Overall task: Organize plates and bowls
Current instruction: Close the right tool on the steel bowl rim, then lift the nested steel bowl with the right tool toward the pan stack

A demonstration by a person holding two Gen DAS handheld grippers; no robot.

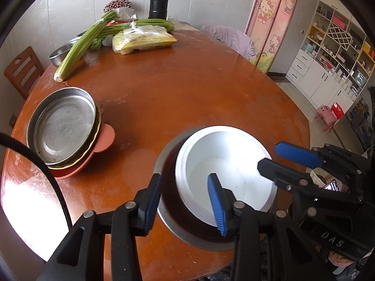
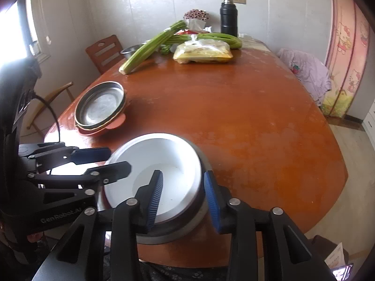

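Observation:
A white bowl (image 1: 225, 161) sits nested in a steel bowl (image 1: 167, 161) near the table's front edge; both show in the right wrist view, the white bowl (image 2: 164, 159) inside the steel one (image 2: 196, 213). My left gripper (image 1: 185, 203) is open, its jaws straddling the left rims of both bowls. My right gripper (image 2: 184, 201) is open and straddles their right rims. A stack of plates (image 1: 63, 126) with a steel plate on top, over a yellow-rimmed one and a salmon one, stands at the left; the right wrist view shows it too (image 2: 100, 107).
The brown oval table (image 2: 246, 117) carries celery (image 1: 82, 44), a bagged food packet (image 1: 143, 39), a steel basin (image 1: 59, 53) and a black flask (image 1: 158, 0) at its far end. A wooden chair (image 2: 105, 51) stands at the left, a cloth-covered chair (image 2: 307, 75) at the right.

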